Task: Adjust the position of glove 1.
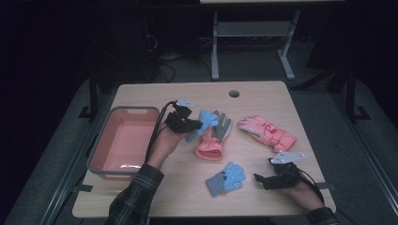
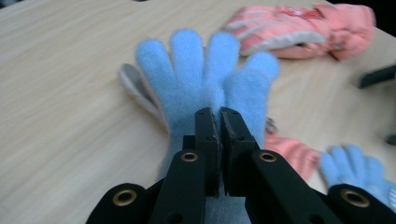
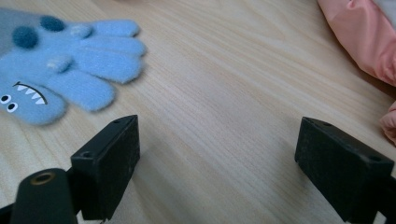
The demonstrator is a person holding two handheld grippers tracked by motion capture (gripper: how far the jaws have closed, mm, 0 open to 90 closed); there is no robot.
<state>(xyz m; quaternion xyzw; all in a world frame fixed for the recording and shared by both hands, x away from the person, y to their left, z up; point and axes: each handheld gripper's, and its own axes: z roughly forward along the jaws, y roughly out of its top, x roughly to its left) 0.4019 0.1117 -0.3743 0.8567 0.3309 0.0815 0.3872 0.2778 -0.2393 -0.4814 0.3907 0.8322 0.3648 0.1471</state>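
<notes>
My left gripper (image 1: 196, 124) (image 2: 217, 113) is shut on a fuzzy light blue glove (image 1: 203, 123) (image 2: 201, 74), held just above the table over a pink and grey glove (image 1: 213, 138). A matching blue glove (image 1: 226, 177) (image 3: 60, 65) with a monster face lies flat near the table's front. Just to its right my right gripper (image 1: 258, 178) (image 3: 217, 154) rests low over the wood, open, nothing between its jaws. A second pink glove (image 1: 266, 131) (image 2: 299, 30) lies at the right.
A pink plastic tub (image 1: 123, 140) stands at the table's left edge, empty. The wooden table (image 1: 155, 187) has a round cable hole (image 1: 233, 93) near its far edge. White desk legs (image 1: 215, 47) stand on the floor beyond.
</notes>
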